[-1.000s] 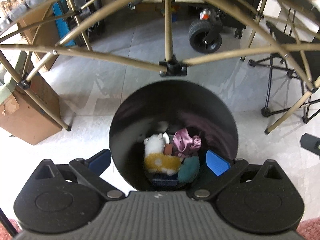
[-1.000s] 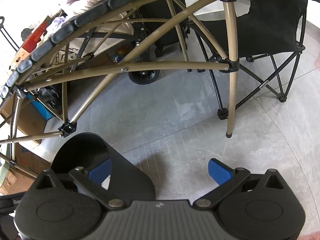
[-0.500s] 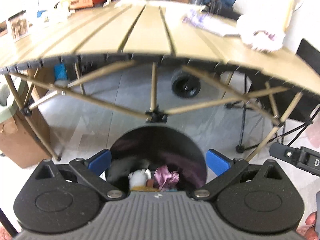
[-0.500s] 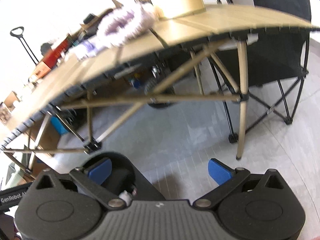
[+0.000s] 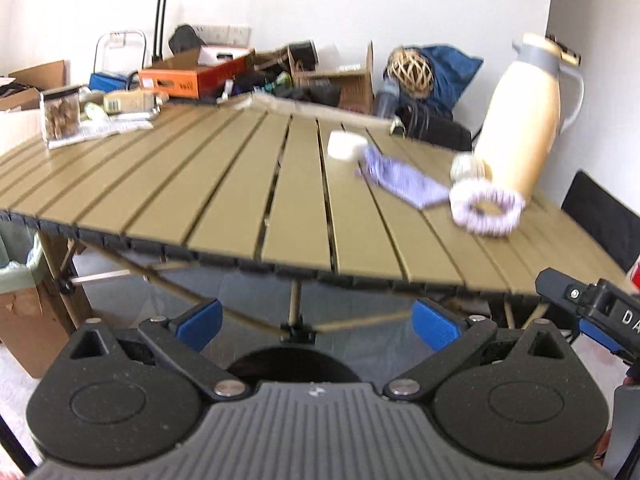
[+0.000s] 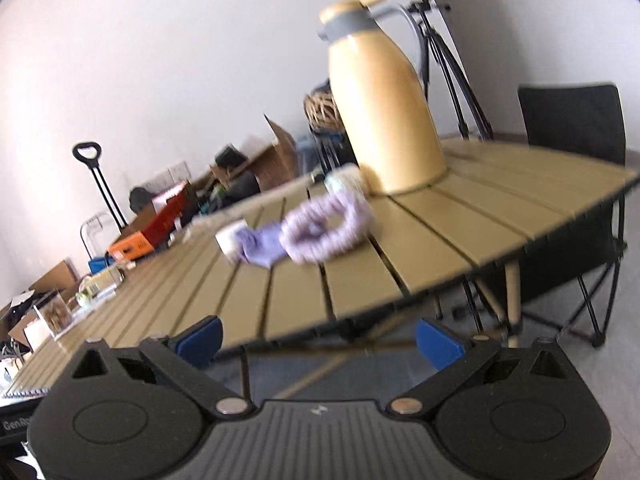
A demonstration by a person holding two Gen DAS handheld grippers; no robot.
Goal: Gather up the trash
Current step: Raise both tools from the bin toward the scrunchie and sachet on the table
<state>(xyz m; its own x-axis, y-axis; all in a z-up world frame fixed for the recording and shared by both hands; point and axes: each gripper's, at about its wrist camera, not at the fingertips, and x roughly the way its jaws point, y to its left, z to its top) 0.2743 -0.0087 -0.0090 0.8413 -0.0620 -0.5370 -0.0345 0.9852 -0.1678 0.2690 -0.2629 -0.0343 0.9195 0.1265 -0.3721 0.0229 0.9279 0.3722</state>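
Both my left hand-held gripper (image 5: 316, 322) and right hand-held gripper (image 6: 320, 338) are spread wide and empty, aimed over the desk (image 5: 240, 184) edge. Ahead lie the purple scrunchie (image 6: 324, 226) and lilac cloth (image 5: 404, 182), likely trash; the bin (image 5: 294, 366) waits just below my left one.

Partial white letters "DA" mark the right tongs (image 5: 600, 312); "GenRo" the left tongs (image 6: 14, 424).

Olive-tan slatted table (image 5: 224, 184), lilac-and-white scrunchie (image 5: 486, 208), lilac cloth (image 5: 404, 182), cream-yellow jug (image 6: 384, 120), blue-padded tongs (image 5: 316, 326)
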